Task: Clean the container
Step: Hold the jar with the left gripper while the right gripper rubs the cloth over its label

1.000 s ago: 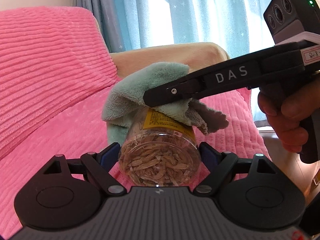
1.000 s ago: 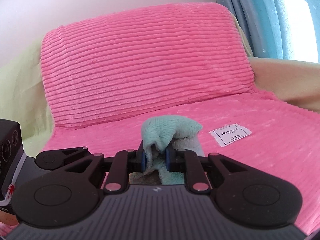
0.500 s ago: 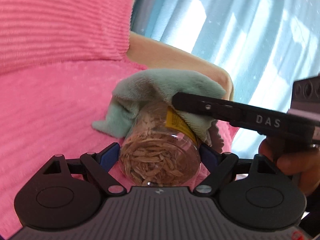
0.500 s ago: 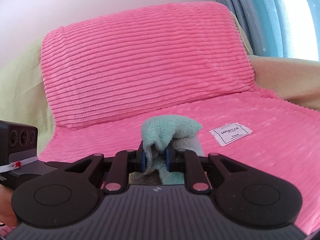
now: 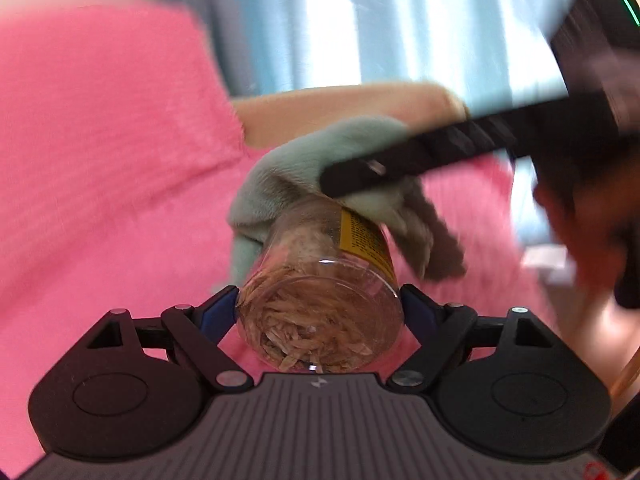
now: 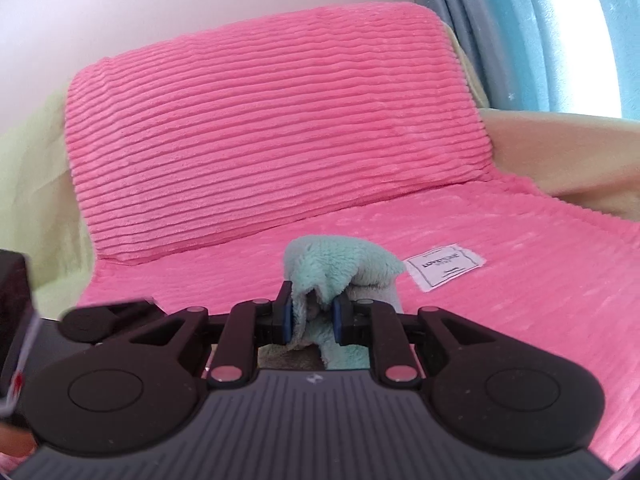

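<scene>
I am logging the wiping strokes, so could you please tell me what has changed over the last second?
The left gripper has swung the jar, so the background behind it shifted; this view is now motion-blurred. The cloth stays draped over the jar's far end. Both grips are unchanged: the right gripper still pinches the cloth.

This is a home living space, a sitting room or bedroom corner. A sofa (image 6: 532, 152) with beige upholstery is draped in a pink ribbed plush cover (image 6: 280, 120) over backrest and seat, with a white sewn-on brand label (image 6: 445, 266) lying on the seat. Behind the armrest hang light blue curtains (image 6: 560, 32) dotted with small stars, daylight glowing through them. A plain pale wall (image 6: 160, 0) rises behind the sofa.
</scene>
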